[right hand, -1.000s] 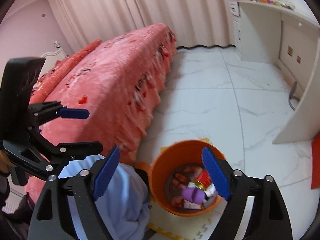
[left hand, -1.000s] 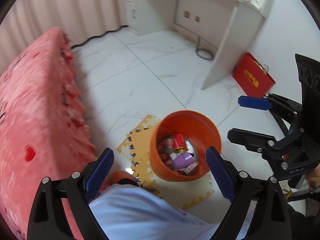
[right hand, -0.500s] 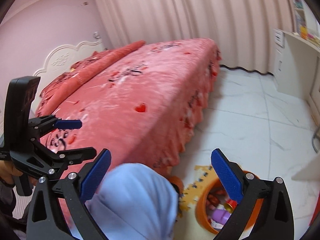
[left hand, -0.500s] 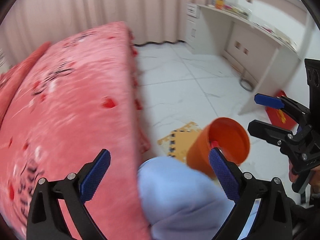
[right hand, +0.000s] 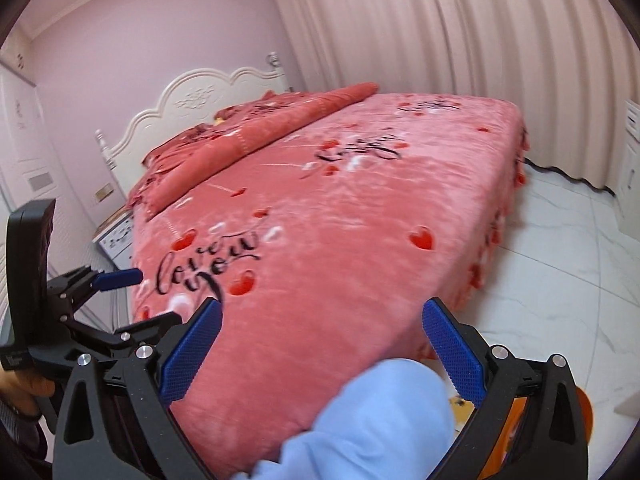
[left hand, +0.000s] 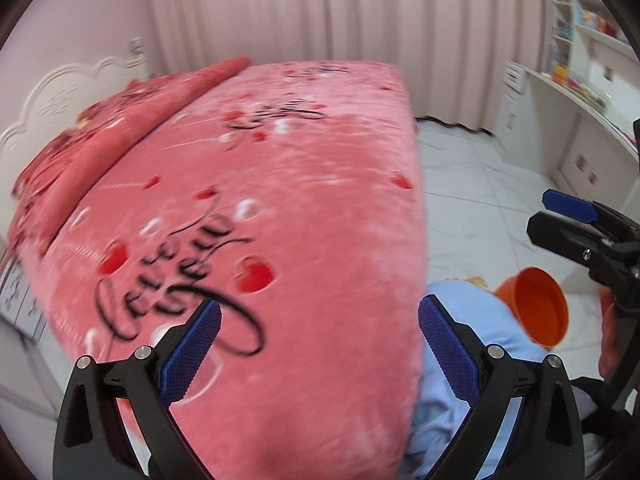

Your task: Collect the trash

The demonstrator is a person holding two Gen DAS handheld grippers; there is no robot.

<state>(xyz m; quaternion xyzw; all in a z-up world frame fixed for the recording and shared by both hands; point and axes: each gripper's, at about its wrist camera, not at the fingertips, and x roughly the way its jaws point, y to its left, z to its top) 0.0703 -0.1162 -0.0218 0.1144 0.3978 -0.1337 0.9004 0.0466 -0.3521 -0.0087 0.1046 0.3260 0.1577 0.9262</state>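
Note:
The orange trash bin (left hand: 536,312) stands on the floor at the lower right of the left wrist view; its contents are hidden from here. In the right wrist view only a sliver of it (right hand: 584,412) shows behind the right finger. My left gripper (left hand: 320,352) is open and empty, over the near end of the pink bed (left hand: 260,220). My right gripper (right hand: 322,354) is open and empty, also facing the bed (right hand: 340,220). Each gripper shows in the other's view, the right one (left hand: 576,220) and the left one (right hand: 104,292). No loose trash is visible on the bed.
The person's light blue knee (right hand: 380,412) fills the bottom centre, also in the left wrist view (left hand: 472,344). A white headboard (right hand: 200,96) is at the far end of the bed. A white desk (left hand: 568,120) stands right, curtains (left hand: 320,8) behind, marble floor (right hand: 560,260) between.
Both grippers have swung up and left, away from the orange bin toward the bed. The bin has slid to the frame edge in both views. Both stay open.

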